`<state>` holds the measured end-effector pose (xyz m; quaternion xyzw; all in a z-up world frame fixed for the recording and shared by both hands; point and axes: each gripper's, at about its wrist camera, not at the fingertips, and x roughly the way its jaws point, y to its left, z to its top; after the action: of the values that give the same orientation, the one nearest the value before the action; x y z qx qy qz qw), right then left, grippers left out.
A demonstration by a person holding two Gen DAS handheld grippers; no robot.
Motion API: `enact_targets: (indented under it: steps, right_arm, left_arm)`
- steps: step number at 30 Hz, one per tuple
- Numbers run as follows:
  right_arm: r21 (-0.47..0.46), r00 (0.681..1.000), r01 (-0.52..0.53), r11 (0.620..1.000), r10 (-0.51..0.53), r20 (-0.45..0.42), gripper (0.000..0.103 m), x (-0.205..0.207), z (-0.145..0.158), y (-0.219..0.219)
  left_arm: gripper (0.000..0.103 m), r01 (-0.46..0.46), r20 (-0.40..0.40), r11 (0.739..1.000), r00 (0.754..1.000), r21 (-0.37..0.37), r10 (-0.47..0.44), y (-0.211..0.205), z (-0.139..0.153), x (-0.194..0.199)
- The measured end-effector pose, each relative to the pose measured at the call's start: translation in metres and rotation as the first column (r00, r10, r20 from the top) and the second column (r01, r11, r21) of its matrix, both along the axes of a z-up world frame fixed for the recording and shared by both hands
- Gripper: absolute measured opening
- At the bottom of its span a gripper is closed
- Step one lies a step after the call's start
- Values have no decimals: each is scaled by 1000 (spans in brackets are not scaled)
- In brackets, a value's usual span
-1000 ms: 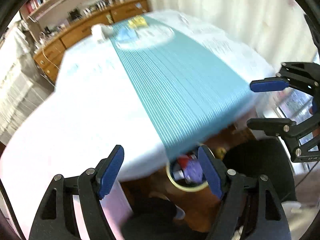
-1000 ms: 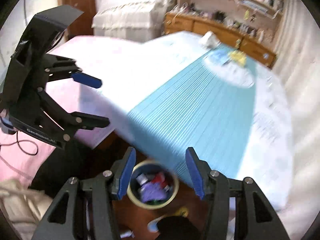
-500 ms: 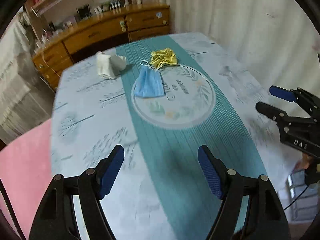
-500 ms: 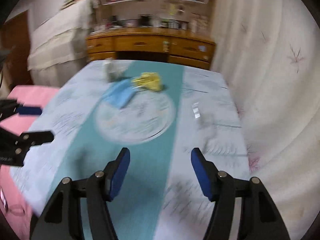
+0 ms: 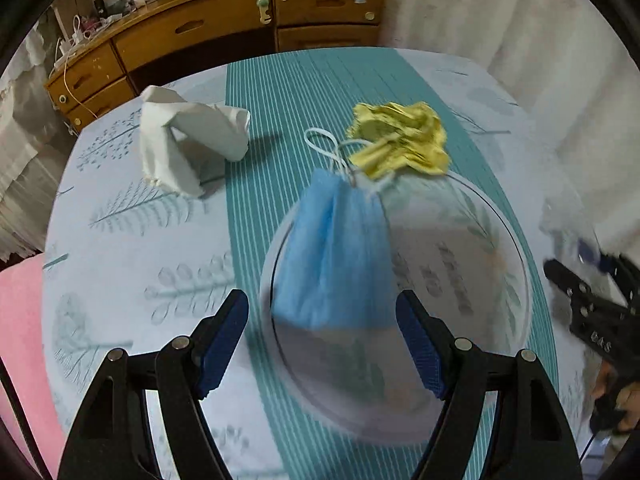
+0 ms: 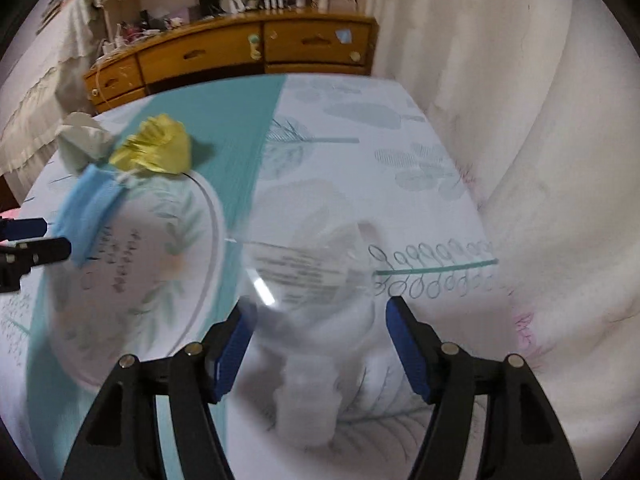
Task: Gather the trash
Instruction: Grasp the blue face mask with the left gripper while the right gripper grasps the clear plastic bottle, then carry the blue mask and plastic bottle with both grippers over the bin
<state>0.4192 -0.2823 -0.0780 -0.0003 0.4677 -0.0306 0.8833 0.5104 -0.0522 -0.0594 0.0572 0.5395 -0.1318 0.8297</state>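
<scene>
A blue face mask (image 5: 336, 256) lies on the table runner (image 5: 272, 92), just ahead of my open left gripper (image 5: 322, 316), whose pads do not touch it. Behind the mask sit a crumpled yellow wrapper (image 5: 400, 140) and a crumpled white tissue (image 5: 192, 140). A blurred clear plastic item with a white label (image 6: 304, 276), perhaps a bottle, lies between the pads of my right gripper (image 6: 316, 328). Those jaws are opening and stand clear of the item. The mask (image 6: 88, 216), wrapper (image 6: 156, 148) and left gripper (image 6: 40, 238) show at the left of the right wrist view.
A wooden dresser (image 5: 240, 28) with cluttered shelves stands past the table's far end. A pale curtain (image 6: 520, 120) hangs along the right side. Pink cloth (image 5: 20, 320) lies off the table's left edge. The right gripper (image 5: 572, 258) and a hand (image 5: 616, 400) holding it appear at the right.
Both grippers swept from the table's near end, above a floor bin holding trash, to the far end. The mask and clear item are now close in front. The right jaws widened.
</scene>
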Motion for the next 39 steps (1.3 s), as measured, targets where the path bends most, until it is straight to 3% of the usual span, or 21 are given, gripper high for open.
enact_targets:
  steps: [3, 6, 8, 10, 12, 22, 32, 39]
  right_arm:
    - [50, 999, 22, 999, -24, 38, 67, 2, -2, -7]
    - [40, 998, 17, 999, -20, 62, 52, 0, -2, -6]
    - [51, 998, -3, 999, 0, 67, 52, -1, -1, -6]
    - [64, 997, -13, 998, 8, 71, 51, -3, 0, -5]
    - [69, 997, -23, 997, 17, 77, 51, -5, -1, -4]
    - [146, 990, -104, 984, 89, 108, 50, -48, 20, 23]
    - [197, 968, -221, 955, 190, 165, 50, -144, 69, 57]
    - [220, 948, -297, 929, 260, 185, 51, -226, 88, 79]
  left_arm:
    - [75, -7, -19, 1000, 1000, -15, 7, -3, -11, 13]
    - [68, -1, 21, 1000, 1000, 5, 1, -8, -13, 15]
    - [52, 4, 45, 1000, 999, 19, -5, -12, -13, 13]
    - [12, -4, 57, 1000, 998, 20, 3, -12, -11, 12]
    - [9, -12, 41, 1000, 999, 1, 12, -12, -10, 9]
    - [7, -11, 90, 1000, 996, 13, 10, 2, 19, -54]
    - [7, 60, 160, 998, 985, 24, -63, 23, 79, -186]
    - [7, 132, 202, 991, 970, 25, -134, 26, 106, -281]
